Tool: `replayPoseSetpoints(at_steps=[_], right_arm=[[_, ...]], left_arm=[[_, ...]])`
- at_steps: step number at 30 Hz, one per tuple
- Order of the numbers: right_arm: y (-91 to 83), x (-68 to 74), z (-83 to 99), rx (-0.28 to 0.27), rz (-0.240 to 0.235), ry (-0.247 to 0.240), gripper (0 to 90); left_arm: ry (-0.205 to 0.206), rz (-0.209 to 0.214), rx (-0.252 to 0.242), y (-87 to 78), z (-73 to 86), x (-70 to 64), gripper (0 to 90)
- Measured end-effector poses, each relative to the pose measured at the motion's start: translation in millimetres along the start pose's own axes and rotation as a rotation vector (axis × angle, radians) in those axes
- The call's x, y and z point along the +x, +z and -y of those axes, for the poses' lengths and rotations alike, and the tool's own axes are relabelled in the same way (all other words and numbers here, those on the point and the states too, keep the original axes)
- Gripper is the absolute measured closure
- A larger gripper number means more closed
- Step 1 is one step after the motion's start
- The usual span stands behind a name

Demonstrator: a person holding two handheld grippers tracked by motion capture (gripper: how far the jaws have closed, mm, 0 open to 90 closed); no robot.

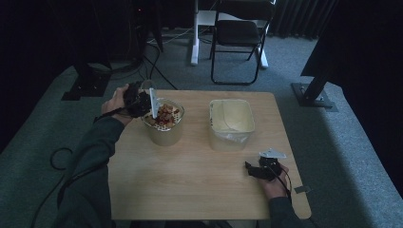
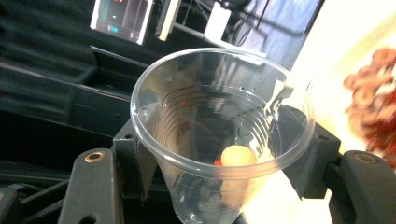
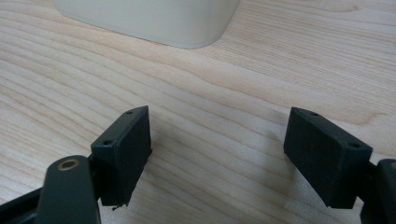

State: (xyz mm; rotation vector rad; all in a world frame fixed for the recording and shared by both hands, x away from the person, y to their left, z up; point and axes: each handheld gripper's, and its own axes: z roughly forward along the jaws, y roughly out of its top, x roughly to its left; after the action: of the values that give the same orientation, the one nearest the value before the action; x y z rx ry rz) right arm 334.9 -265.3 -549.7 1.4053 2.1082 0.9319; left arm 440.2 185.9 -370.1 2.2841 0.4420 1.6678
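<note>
My left gripper is shut on a clear plastic cup, tilted beside the rim of a cream tub at the table's left. That tub carries a perforated insert heaped with reddish-brown pieces. One pale round piece and a small red bit lie inside the cup. A second cream tub with a thin plastic liner stands right of centre. My right gripper rests low on the wooden table near its front right corner, open, nothing between its jaws, with the lined tub's wall just ahead.
A black folding chair and a white table leg stand on the carpet beyond the table. Black stand bases sit at far left and far right. A screen glows in the dark background.
</note>
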Motion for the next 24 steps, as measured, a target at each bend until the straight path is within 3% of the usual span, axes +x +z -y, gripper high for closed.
replayPoseSetpoints(at_steps=[5,11,24], right_arm=[[0.0,0.0,0.0,0.000,0.000,0.000,22.5],[0.1,-0.3,-0.1,0.000,-0.001,-0.002,22.6],[0.1,-0.3,-0.1,0.000,-0.001,-0.002,22.5]], left_arm=[[-0.255,0.106,-0.058,-0.6,0.3,13.6,36.2],[-0.460,0.207,-0.093,3.0,4.7,24.7,36.2],[-0.682,0.341,-0.137,8.7,4.9,29.1,35.9]])
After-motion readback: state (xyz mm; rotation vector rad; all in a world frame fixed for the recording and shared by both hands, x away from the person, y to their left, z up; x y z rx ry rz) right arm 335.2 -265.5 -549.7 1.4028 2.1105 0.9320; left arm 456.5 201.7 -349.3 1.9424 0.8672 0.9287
